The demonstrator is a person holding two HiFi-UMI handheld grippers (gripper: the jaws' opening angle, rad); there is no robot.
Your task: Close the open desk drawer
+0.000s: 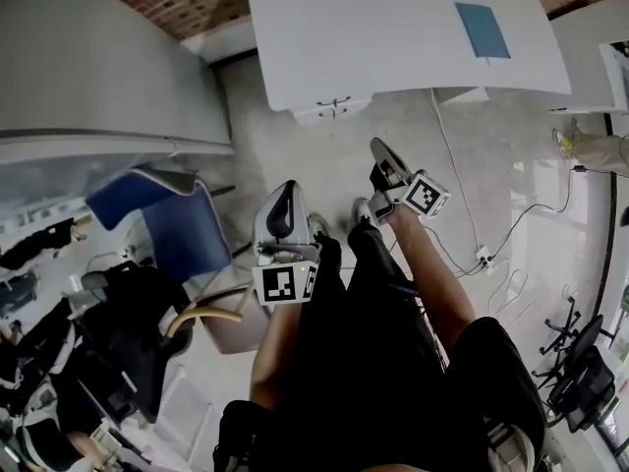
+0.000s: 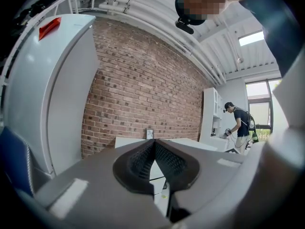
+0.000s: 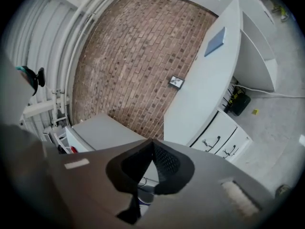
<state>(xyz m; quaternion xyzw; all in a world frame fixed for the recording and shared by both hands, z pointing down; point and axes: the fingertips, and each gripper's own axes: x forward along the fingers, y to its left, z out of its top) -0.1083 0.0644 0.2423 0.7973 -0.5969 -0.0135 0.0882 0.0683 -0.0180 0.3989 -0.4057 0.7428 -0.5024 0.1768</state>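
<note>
Room: brick wall (image 1: pixel 187 3) on the far side, pale grey floor (image 1: pixel 295 155), ribbed white ceiling overhead.

Surface: a long white desk (image 1: pixel 373 37) stands against the brick. It carries a blue pad (image 1: pixel 483 29) towards its right end and a small framed picture (image 3: pixel 176 82) propped at the wall.

Task item: the drawer unit (image 1: pixel 332 111) sits under the near edge of the desk, left of centre. It has two white fronts with dark handles. In the right gripper view both fronts look flush with each other. The unit is small and far there, so a slight gap could not be ruled out.

Left gripper (image 1: pixel 284 193): jaws pressed together, nothing between them. It is held in the air, well back from the desk.

Right gripper (image 1: pixel 381 150): jaws likewise together and empty. It sits just right of the left one and a little farther out, apart from the drawer unit.

Floor clutter:
- White cables (image 1: pixel 454 180) trail from the desk towards the near right.
- A blue chair (image 1: pixel 187 229) stands at the near left.
- A black office chair (image 1: pixel 580 372) stands at the near right.

A large white unit (image 1: pixel 98 67) fills the far left. A second person (image 2: pixel 240 125) stands at a counter far to the right.
</note>
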